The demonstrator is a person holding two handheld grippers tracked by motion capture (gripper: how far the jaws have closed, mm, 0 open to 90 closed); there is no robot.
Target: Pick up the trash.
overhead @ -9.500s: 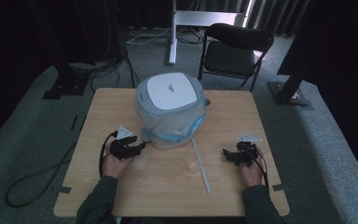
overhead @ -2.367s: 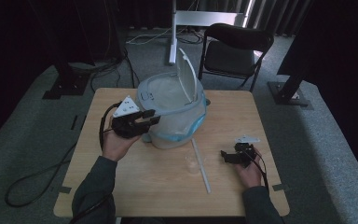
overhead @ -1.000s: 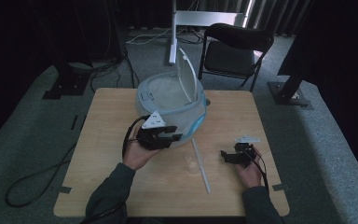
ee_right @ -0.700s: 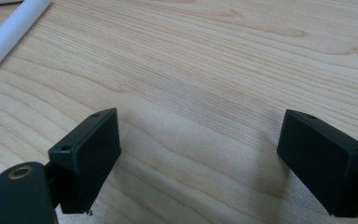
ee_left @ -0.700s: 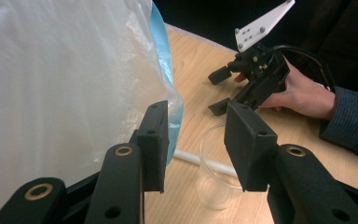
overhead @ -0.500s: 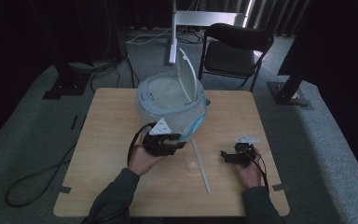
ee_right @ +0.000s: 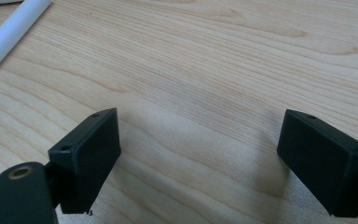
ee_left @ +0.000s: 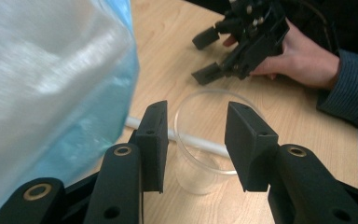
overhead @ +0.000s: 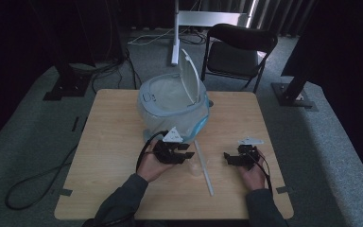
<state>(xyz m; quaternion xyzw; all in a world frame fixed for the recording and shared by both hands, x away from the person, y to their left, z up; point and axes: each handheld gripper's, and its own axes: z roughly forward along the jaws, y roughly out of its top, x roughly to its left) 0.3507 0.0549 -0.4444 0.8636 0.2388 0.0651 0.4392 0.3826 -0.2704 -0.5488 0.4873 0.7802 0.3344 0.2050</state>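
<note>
A clear plastic cup (ee_left: 205, 156) stands upright on the wooden table (overhead: 113, 142), with a white rod (overhead: 204, 168) lying just behind it. My left gripper (ee_left: 196, 135) is open and low over the table. Its jaws frame the cup, which stands just ahead of the tips, and the pads are clear of it. In the high view the left gripper (overhead: 188, 154) sits in front of the translucent blue-trimmed bin (overhead: 172, 106), beside the cup (overhead: 194, 166). My right gripper (overhead: 229, 158) rests on the table at the right, open, with bare wood between its jaws (ee_right: 198, 149).
The bin's lid (overhead: 191, 78) stands raised at the back. The bin's wall (ee_left: 51, 84) is close on the left of my left gripper. A black folding chair (overhead: 238, 52) stands beyond the table's far edge. One end of the rod (ee_right: 9, 32) lies near my right gripper.
My left gripper has come down from the bin's front toward the cup, moving right and nearer the person. The bin's lid, shut in the earliest frame, stands raised. The right gripper has stayed put.
</note>
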